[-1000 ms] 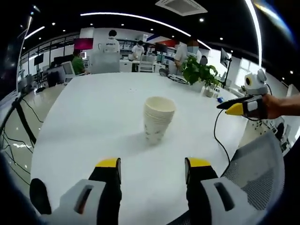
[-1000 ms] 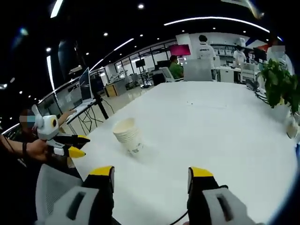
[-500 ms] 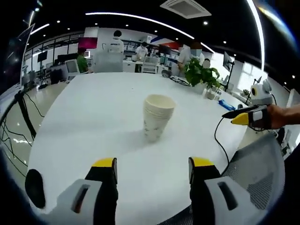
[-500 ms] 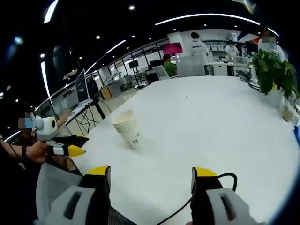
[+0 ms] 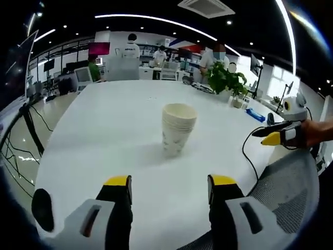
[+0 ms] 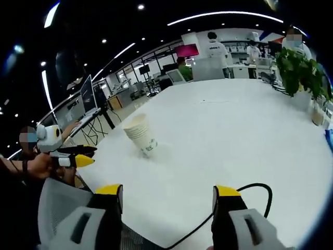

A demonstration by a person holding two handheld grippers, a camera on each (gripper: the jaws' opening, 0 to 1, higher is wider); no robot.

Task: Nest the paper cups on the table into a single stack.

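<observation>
A single stack of white paper cups (image 5: 177, 128) stands upright near the middle of the white table (image 5: 104, 135); in the right gripper view the same stack (image 6: 141, 134) leans with the camera. My left gripper (image 5: 169, 187) is open, held back at the near table edge, well short of the stack. My right gripper (image 6: 169, 195) is open too, off the table's near edge, with nothing between its jaws. Each gripper appears in the other's view: the right one (image 5: 270, 136) at the far right, the left one (image 6: 78, 158) at the far left, both held by hands.
A mesh office chair back (image 5: 283, 195) sits below the table edge, also seen as a chair (image 6: 65, 213). A black cable (image 6: 244, 192) runs over the near table edge. A potted plant (image 5: 223, 80) and small items stand at the far side. People work at desks behind.
Both cameras drifted slightly back and away from the table. The cup stack has not moved, and both grippers stay open.
</observation>
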